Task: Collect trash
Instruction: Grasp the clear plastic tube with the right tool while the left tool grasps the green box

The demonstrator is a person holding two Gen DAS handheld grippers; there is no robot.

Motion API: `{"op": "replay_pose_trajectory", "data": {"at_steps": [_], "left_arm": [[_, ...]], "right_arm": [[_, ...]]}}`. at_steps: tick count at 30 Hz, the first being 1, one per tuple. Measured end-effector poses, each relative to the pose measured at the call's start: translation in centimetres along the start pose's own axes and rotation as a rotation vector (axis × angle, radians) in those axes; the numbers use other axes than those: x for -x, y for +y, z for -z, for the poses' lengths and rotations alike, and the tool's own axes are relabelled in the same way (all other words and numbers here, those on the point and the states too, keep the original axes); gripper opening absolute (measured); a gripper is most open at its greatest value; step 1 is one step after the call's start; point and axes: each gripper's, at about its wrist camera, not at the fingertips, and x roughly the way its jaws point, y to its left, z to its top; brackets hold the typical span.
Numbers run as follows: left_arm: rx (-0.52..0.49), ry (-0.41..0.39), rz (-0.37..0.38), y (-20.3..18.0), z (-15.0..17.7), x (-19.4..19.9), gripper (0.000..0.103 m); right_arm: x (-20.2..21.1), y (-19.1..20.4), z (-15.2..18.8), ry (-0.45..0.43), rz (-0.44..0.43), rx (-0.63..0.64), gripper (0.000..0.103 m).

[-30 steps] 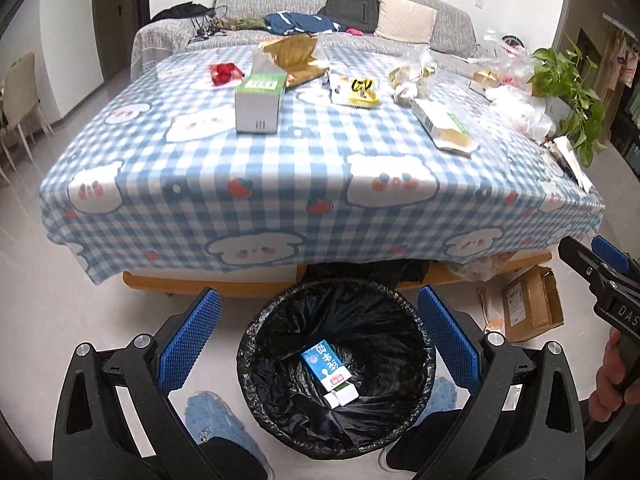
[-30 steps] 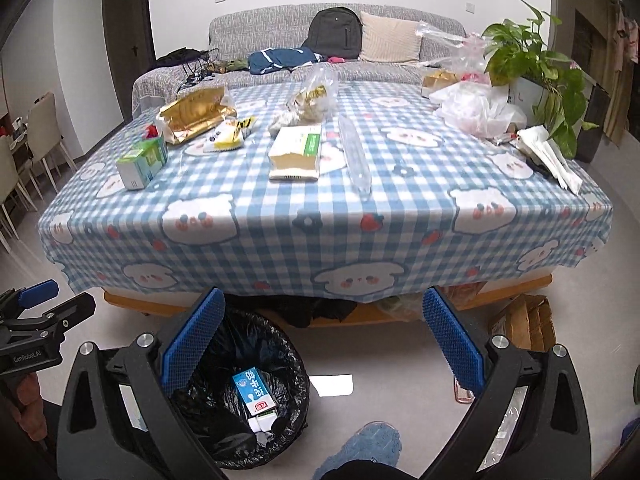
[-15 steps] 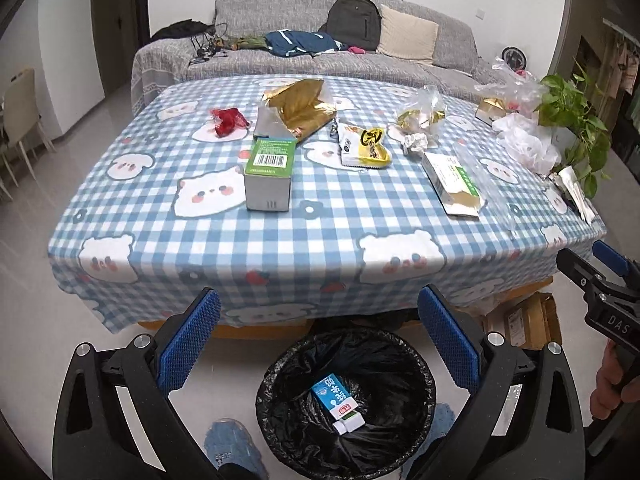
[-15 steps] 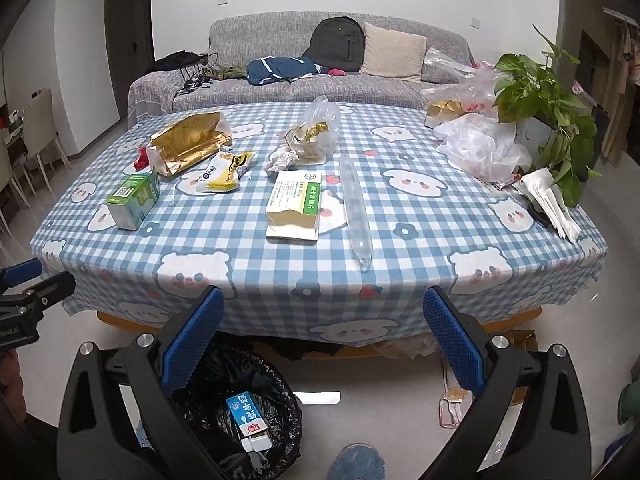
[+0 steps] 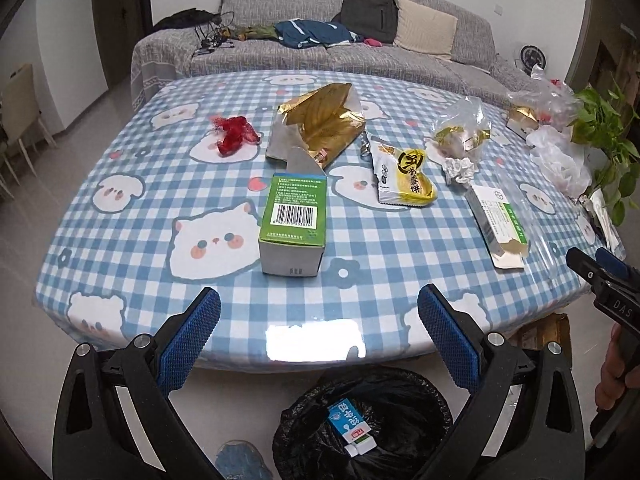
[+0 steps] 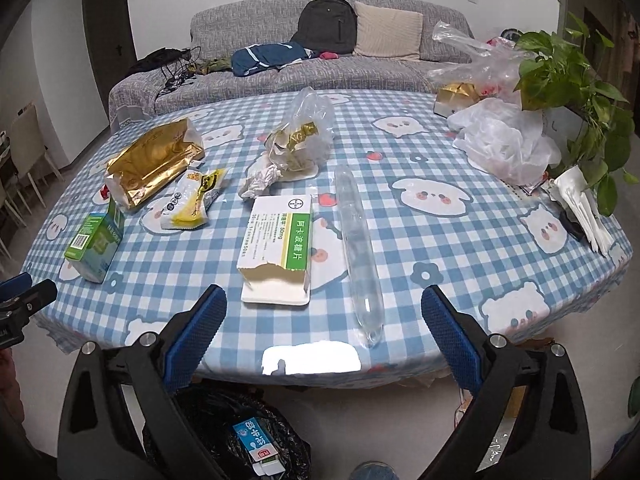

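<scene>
Both grippers, left gripper (image 5: pixel 319 322) and right gripper (image 6: pixel 324 322), gape wide; green box (image 5: pixel 293 224) looks light, stiff: pinch its sides

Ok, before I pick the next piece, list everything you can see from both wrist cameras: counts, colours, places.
green box: 1, green and grey, table's near left
torn medicine box: 1, white and green, table's near middle
gold foil bag: 1, gold, table's far left
snack packet: 1, yellow and white, mid table
red scrap: 1, red, far left
clear bag: 1, clear, gold wrappers inside, mid table
crumpled paper: 1, white, beside the clear bag
clear tube: 1, right of the medicine box
potted plant: 1, green, right edge
trash bin: 1, black liner, on the floor, blue carton inside
left hand-held gripper: 1, open
right hand-held gripper: 1, open
</scene>
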Motion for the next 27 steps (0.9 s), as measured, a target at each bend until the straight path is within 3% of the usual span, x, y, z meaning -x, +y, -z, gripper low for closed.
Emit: {"op": "replay_pose_trajectory", "data": {"at_steps": [14, 27], "left_arm": [[0.000, 0.064, -0.008, 0.7, -4.3, -6.7, 0.096], [-0.010, 0.107, -0.026, 0.5, -5.7, -9.9, 0.081]], "right_arm": [[-7.5, -2.5, -4.3, 0.095, 0.020, -0.058, 0.073], [-10.8, -2.5, -4.9, 0.174, 0.015, -0.054, 0.047]]}}
